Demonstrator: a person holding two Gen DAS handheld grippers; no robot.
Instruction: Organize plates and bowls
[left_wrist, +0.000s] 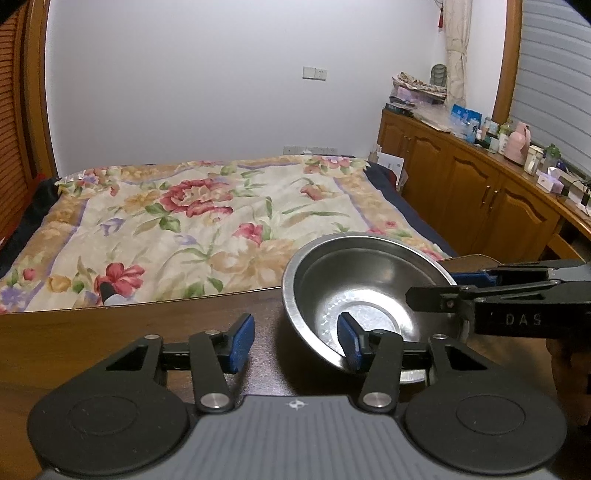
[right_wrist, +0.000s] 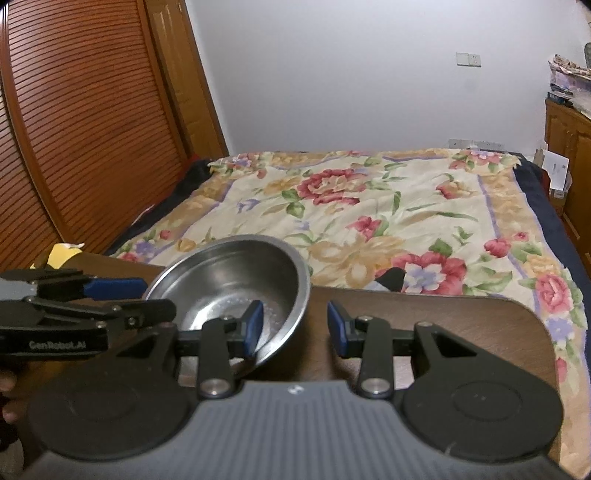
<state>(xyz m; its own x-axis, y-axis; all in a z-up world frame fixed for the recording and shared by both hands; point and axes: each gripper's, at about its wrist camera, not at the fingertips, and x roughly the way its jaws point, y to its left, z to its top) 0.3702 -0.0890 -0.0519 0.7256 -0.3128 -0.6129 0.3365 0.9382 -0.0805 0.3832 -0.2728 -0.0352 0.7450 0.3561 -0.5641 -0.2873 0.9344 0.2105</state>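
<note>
Steel bowl (left_wrist: 365, 291) lower right on tabletop (left_wrist: 266, 317), left hand-held gripper (left_wrist: 295, 343) and right hand-held gripper (right_wrist: 295, 328) each part-open astride its rim, gripping nothing.

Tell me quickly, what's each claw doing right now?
Left claw: open, straddling the steel bowl rim, not pressing.
Right claw: open, straddling the bowl's rim too.

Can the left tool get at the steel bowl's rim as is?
Probably yes. The left tool straddles the bowl at its near rim, one finger inside, one outside, jaws open, nothing else between. The right tool straddles the opposite rim, clear of it.
</note>
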